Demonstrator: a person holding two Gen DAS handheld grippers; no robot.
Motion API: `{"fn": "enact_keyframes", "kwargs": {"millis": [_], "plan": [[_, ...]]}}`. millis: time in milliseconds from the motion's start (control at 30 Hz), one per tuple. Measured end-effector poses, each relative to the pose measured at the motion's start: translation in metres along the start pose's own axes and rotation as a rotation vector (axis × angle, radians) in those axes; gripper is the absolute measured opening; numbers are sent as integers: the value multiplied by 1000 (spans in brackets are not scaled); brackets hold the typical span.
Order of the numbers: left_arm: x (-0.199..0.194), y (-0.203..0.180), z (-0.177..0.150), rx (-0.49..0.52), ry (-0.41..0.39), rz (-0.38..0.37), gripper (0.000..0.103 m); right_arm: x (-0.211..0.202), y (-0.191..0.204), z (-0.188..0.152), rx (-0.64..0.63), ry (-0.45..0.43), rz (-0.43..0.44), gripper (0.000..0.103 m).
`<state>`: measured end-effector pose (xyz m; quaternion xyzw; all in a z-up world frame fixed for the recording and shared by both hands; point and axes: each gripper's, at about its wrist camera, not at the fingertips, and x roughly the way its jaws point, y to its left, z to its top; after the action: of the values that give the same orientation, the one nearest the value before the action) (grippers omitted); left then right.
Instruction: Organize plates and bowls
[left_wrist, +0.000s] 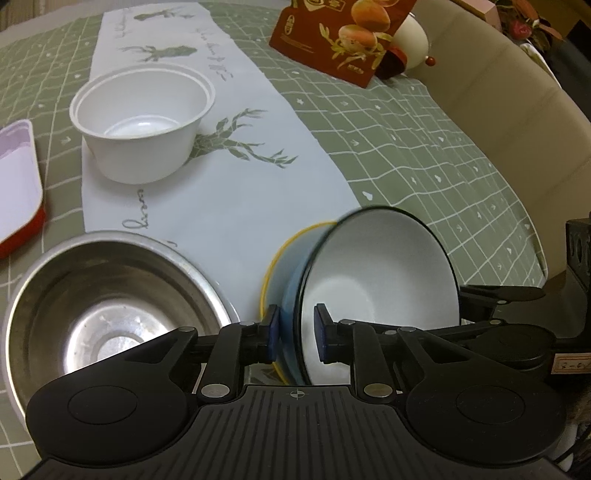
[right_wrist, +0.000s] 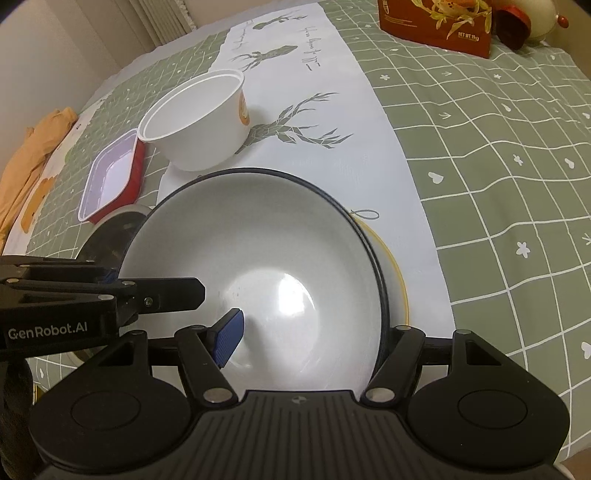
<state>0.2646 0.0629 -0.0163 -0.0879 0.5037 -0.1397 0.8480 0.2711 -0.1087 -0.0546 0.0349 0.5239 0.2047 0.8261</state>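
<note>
You've got the dark-rimmed white bowl (left_wrist: 380, 273) tipped up inside the yellow-rimmed blue bowl (left_wrist: 284, 266), near the front edge of the white deer table runner (left_wrist: 221, 192), w/ your left gripper (left_wrist: 297, 332) almost pinched on both walls and your right gripper (right_wrist: 314, 332) half open over the right rim, its far pad hidden, so I can't tell if it holds. Ease it flat & slow so they nest. Count: 2 nested bowls, 1 steel bowl (left_wrist: 110, 295) at left, 1 white plastic tub (left_wrist: 144, 125) far left, 1 red tray (left_wrist: 18, 184).

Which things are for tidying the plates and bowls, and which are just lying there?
For the job: dark-rimmed bowl, yellow-rimmed bowl, steel bowl, white plastic bowl, red tray.
Just lying about: snack box, orange cloth.
</note>
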Motion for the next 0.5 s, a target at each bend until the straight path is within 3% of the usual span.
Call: {"fn": "enact_keyframes", "kwargs": {"millis": [200, 500], "plan": [[-4, 1, 0, 2, -18, 14, 21, -4, 1, 1, -6, -11, 8, 75], [-4, 3, 1, -5, -19, 16, 21, -7, 2, 1, -3, -20, 8, 76]]}}
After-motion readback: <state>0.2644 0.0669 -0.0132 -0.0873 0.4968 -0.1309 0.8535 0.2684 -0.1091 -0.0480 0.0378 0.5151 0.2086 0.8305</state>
